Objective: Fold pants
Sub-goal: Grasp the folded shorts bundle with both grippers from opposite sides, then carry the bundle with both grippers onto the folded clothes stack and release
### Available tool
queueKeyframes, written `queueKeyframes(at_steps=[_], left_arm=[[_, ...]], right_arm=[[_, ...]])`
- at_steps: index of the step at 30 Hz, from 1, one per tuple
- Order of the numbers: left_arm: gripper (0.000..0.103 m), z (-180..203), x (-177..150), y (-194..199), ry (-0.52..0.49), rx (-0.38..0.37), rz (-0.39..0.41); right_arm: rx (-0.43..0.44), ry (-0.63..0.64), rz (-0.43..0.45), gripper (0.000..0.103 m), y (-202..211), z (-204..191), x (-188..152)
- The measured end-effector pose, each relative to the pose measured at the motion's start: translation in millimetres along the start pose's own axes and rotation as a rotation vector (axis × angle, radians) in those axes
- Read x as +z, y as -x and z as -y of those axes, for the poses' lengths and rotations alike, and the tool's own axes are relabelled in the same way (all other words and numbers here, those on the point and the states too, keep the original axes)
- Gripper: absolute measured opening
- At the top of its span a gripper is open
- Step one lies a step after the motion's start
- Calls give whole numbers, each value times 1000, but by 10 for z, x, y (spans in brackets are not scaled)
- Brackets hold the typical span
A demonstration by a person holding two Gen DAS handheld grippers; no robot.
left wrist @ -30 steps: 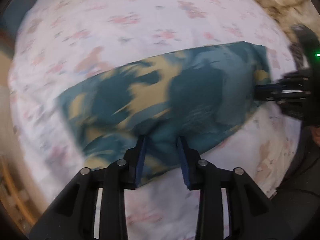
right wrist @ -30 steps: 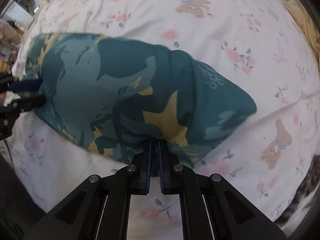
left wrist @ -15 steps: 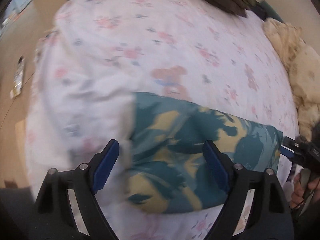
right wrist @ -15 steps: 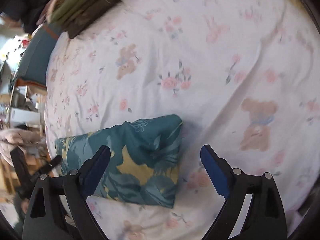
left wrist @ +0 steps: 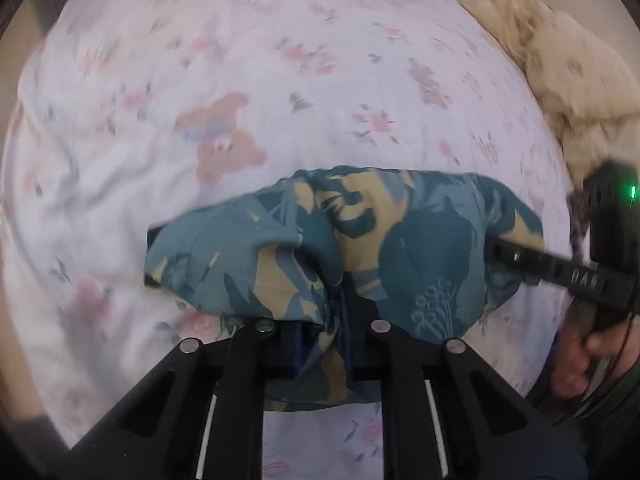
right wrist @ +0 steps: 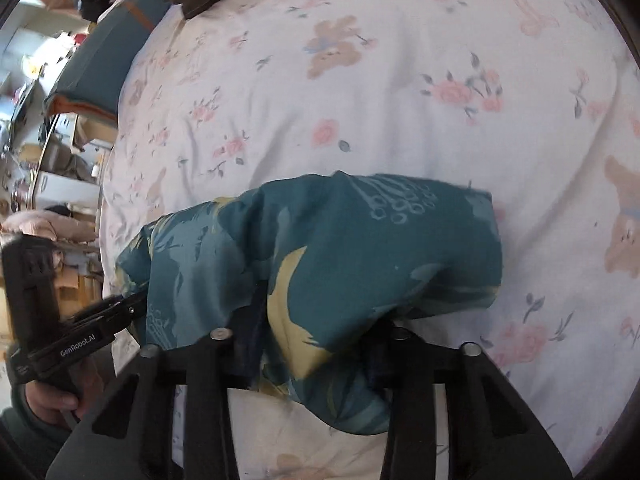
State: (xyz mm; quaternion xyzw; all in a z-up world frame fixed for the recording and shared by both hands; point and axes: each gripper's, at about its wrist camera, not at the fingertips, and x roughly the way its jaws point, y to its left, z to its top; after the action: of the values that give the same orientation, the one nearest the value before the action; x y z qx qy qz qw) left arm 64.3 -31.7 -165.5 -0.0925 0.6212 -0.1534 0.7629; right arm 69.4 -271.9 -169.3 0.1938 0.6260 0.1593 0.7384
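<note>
We are now closing both grippers back onto the folded pants [left wrist: 360,248]. The left gripper [left wrist: 322,328], wide open half a second ago, is pinching the near edge. The right gripper [right wrist: 312,344] is buried under bunched cloth.

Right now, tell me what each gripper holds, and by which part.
Both grip the folded pants: the left gripper pinches bunched fabric at the near edge; the right gripper has the near edge between its fingers, further apart.

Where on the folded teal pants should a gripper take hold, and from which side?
Grip the pants at the near bunched edge, coming in low from the person's side over the floral bedsheet. There the layers stack thick and overhang toward the left gripper.
</note>
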Motion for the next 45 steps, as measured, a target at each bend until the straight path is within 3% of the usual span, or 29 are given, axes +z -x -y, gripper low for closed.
queueKeyframes(at_steps=[4, 9, 14, 19, 24, 30, 33, 36, 39, 41, 42, 43, 44, 45], left_arm=[[11, -150, 76, 392, 79, -25, 96], [11, -80, 200, 1005, 37, -35, 276], [11, -126, 504, 1449, 55, -97, 368], [11, -19, 1122, 1708, -16, -64, 467], [11, -82, 2014, 2006, -21, -62, 562], [11, -169, 3423, 2216, -60, -19, 731], [11, -265, 4063, 2212, -50, -4, 799], [11, -394, 4634, 1904, -50, 16, 766], [14, -590, 5045, 1288, 1, 14, 624], [24, -602, 5158, 901, -28, 64, 567], [26, -548, 5176, 731, -74, 170, 564], [40, -483, 5156, 626, -126, 288, 591], [58, -455, 5118, 586, -148, 372, 641], [66, -460, 5083, 598, -137, 407, 678]], right_arm=[[61, 33, 73, 17, 277, -101, 17], [156, 118, 173, 16, 764, -381, 117], [221, 136, 258, 16, 1106, -581, 480], [236, 187, 299, 16, 1262, -825, 1044], [239, 260, 379, 16, 1427, -1172, 1928], [216, 349, 485, 16, 1555, -1590, 3478], [213, 382, 526, 16, 1546, -1744, 4084], [201, 366, 529, 16, 1366, -1728, 4713], [91, 318, 455, 17, 956, -1473, 5143], [-38, 296, 398, 20, 644, -1268, 5304], [-194, 304, 388, 40, 480, -1218, 5329], [-324, 310, 399, 49, 397, -1199, 5347], [-407, 314, 413, 49, 345, -1187, 5343], [-454, 315, 420, 48, 297, -1141, 5337]])
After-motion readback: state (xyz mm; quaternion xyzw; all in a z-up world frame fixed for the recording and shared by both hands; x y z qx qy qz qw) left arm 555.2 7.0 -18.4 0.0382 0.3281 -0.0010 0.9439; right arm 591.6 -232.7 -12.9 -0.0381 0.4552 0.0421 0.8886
